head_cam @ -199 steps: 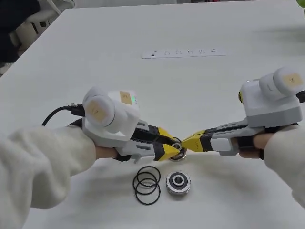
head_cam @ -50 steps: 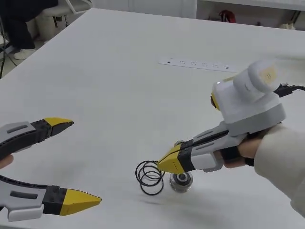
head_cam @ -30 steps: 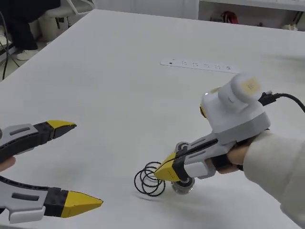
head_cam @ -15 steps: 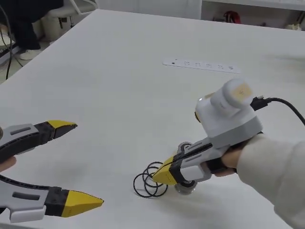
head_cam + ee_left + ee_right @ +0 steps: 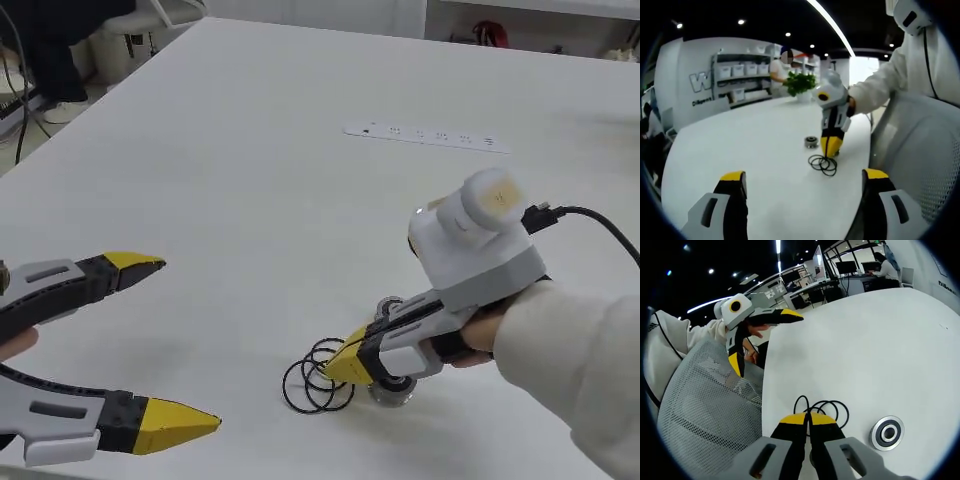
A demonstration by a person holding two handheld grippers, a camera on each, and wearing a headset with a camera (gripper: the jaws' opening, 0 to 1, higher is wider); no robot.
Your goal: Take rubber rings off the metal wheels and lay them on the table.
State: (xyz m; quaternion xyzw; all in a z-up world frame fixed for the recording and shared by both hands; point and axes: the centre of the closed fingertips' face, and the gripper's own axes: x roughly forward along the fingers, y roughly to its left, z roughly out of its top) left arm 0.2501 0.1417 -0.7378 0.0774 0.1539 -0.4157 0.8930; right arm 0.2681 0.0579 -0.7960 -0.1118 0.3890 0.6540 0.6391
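Note:
Several black rubber rings (image 5: 315, 378) lie in an overlapping pile on the white table (image 5: 260, 180). My right gripper (image 5: 342, 368) is shut, tips down on the pile's right edge, and seems to pinch one ring (image 5: 801, 404). One metal wheel (image 5: 392, 392) lies under the right gripper's body and a second wheel (image 5: 388, 304) just behind it. In the right gripper view the rings (image 5: 824, 407) spread past my shut right gripper (image 5: 808, 416), with a wheel (image 5: 887, 432) to the right. My left gripper (image 5: 189, 343) hangs wide open and empty at the lower left, well apart; from it I see the rings (image 5: 823, 164) and a wheel (image 5: 811, 142).
A white power strip (image 5: 420, 134) lies flat farther back on the table. A black cable (image 5: 590, 222) trails from the right gripper. A mesh chair back (image 5: 710, 405) stands at the table's near edge. Chairs and shelves stand beyond the far edge.
Earlier both grippers were shut together on a wheel; the left has since pulled away to the lower left and opened. Over the last second the right gripper has settled lower onto the ring pile.

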